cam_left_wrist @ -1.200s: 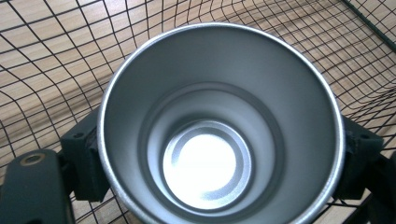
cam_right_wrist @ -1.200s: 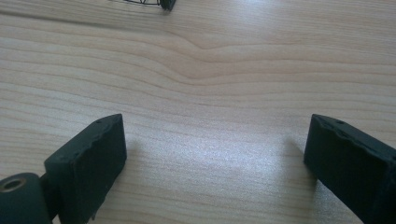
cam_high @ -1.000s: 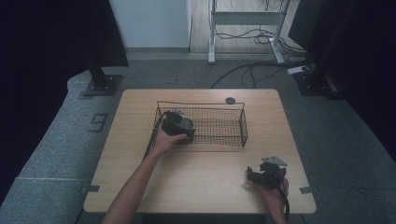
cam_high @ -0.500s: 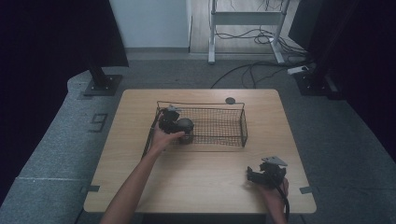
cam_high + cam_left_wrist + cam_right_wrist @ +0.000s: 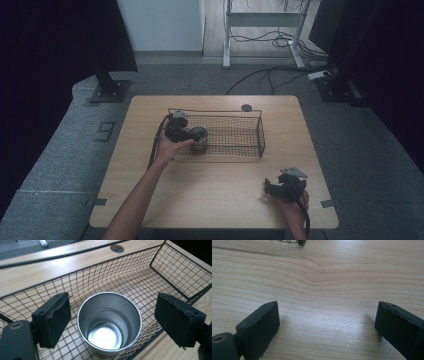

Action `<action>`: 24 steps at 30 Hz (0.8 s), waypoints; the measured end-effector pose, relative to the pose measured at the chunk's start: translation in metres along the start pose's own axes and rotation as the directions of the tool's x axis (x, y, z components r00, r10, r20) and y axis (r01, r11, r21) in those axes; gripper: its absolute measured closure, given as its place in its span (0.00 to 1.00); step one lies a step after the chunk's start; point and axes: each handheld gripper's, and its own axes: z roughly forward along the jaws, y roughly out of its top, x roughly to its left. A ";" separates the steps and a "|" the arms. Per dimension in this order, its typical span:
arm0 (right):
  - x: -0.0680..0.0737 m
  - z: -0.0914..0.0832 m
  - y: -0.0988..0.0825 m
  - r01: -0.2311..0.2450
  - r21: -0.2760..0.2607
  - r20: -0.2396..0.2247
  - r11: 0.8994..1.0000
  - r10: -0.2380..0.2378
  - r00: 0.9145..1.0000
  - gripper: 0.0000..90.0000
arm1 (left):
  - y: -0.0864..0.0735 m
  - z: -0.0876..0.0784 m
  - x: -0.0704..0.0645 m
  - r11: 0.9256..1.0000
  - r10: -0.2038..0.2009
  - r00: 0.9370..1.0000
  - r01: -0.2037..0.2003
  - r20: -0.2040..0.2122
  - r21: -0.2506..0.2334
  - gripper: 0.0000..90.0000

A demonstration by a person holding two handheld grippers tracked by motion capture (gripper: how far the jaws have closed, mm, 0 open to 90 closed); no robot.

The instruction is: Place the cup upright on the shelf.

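A shiny metal cup point(image 5: 109, 327) stands upright, mouth up, at the left end of a black wire basket point(image 5: 175, 270) on the wooden table. In the high view the cup point(image 5: 199, 141) sits just inside the basket point(image 5: 261, 134). My left gripper point(image 5: 115, 318) hangs over it with one pad on each side of the rim and a gap on both sides. Its jaws have just been closing, with the cup between them but untouched. From above, the left gripper point(image 5: 191, 136) is at the basket's left end. My right gripper point(image 5: 325, 325) is open over bare wood near the front right, the right gripper point(image 5: 270, 189) resting low there.
The table point(image 5: 210, 185) has a round cable hole point(image 5: 246, 107) behind the basket. Grey floor surrounds it, with stand bases and cables at the back. The rest of the basket holds nothing.
The left gripper has drawn a little up and back toward the basket's left end, away from the cup. The right gripper has kept still.
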 end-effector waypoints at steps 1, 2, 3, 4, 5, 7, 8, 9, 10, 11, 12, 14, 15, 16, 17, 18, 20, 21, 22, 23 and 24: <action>0.000 0.000 0.000 0.000 0.000 0.000 1.000 0.000 1.000 0.06 | 0.000 -0.003 0.000 1.000 0.001 1.000 -0.001 0.005 -0.003 0.16; 0.000 0.000 0.000 0.000 0.000 0.000 1.000 0.000 1.000 0.06 | -0.001 -0.006 0.000 1.000 0.004 1.000 -0.004 0.009 -0.007 0.16; 0.000 0.000 0.000 0.000 0.000 0.000 1.000 0.000 1.000 0.06 | -0.001 -0.009 0.000 1.000 0.004 1.000 -0.003 0.011 -0.013 0.16; 0.000 0.000 0.000 0.000 0.000 0.000 1.000 0.000 1.000 0.06 | -0.002 -0.013 0.000 1.000 0.006 1.000 -0.006 0.013 -0.021 0.16; 0.000 0.000 0.000 0.000 0.000 0.000 1.000 0.000 1.000 0.06 | -0.003 -0.016 -0.001 1.000 0.007 1.000 -0.007 0.017 -0.025 0.16; 0.000 0.000 0.000 0.001 0.002 0.000 1.000 -0.001 1.000 0.06 | -0.007 -0.021 -0.001 1.000 0.015 1.000 -0.015 0.019 -0.026 0.16; 0.000 0.000 0.000 0.000 0.001 0.000 1.000 0.000 1.000 0.06 | -0.009 -0.023 -0.002 1.000 0.016 1.000 -0.016 0.021 -0.024 0.16; 0.000 0.000 0.000 0.000 0.002 0.000 1.000 0.000 1.000 0.06 | -0.010 -0.025 -0.002 1.000 0.022 0.999 -0.021 0.027 -0.020 0.16; 0.000 0.000 0.000 0.001 0.002 0.000 1.000 -0.001 1.000 0.06 | -0.013 -0.027 -0.003 0.999 0.023 0.999 -0.023 0.029 -0.023 0.16; 0.000 0.000 0.000 -0.001 0.002 0.000 1.000 0.001 1.000 0.06 | -0.015 -0.030 -0.003 0.999 0.025 0.999 -0.024 0.033 -0.027 0.16; 0.000 0.000 0.000 0.000 0.001 0.000 1.000 0.000 1.000 0.06 | -0.017 -0.033 -0.004 0.999 0.025 0.999 -0.024 0.038 -0.032 0.16; 0.000 0.000 0.000 -0.001 0.001 0.000 1.000 0.001 1.000 0.06 | -0.022 -0.037 -0.005 0.999 0.023 0.999 -0.021 0.044 -0.038 0.16; 0.000 0.000 0.000 -0.002 0.001 0.000 1.000 0.002 1.000 0.06 | -0.025 -0.039 -0.006 0.999 0.024 0.999 -0.022 0.043 -0.043 0.16; 0.000 0.000 0.000 -0.002 0.002 0.000 1.000 0.002 1.000 0.06 | -0.028 -0.041 -0.007 0.999 0.027 0.999 -0.025 0.043 -0.048 0.16; 0.000 0.000 0.000 -0.004 0.001 0.000 1.000 0.004 1.000 0.06 | -0.032 -0.043 -0.008 0.998 0.031 0.999 -0.029 0.039 -0.052 0.16; 0.000 0.000 0.000 -0.003 0.001 0.001 1.000 0.003 1.000 0.06 | -0.035 -0.045 -0.009 0.998 0.036 0.999 -0.034 0.037 -0.054 0.16; 0.000 0.000 0.000 -0.004 0.001 0.000 1.000 0.004 1.000 0.06 | -0.041 -0.049 -0.012 0.998 0.036 0.998 -0.034 0.044 -0.061 0.16; 0.000 0.000 0.000 -0.003 0.001 0.000 1.000 0.003 1.000 0.06 | -0.045 -0.050 -0.013 0.998 0.040 0.998 -0.037 0.049 -0.060 0.16; 0.000 0.000 0.000 -0.002 0.001 0.000 1.000 0.002 1.000 0.06 | -0.048 -0.051 -0.014 0.998 0.042 0.998 -0.039 0.051 -0.059 0.16; 0.000 0.000 0.000 -0.002 0.002 0.000 1.000 0.002 1.000 0.06 | -0.052 -0.053 -0.015 0.998 0.041 0.998 -0.038 0.050 -0.059 0.16; 0.000 0.000 0.000 -0.003 0.001 0.000 1.000 0.003 1.000 0.06 | -0.056 -0.054 -0.015 0.998 0.037 0.998 -0.034 0.054 -0.061 0.16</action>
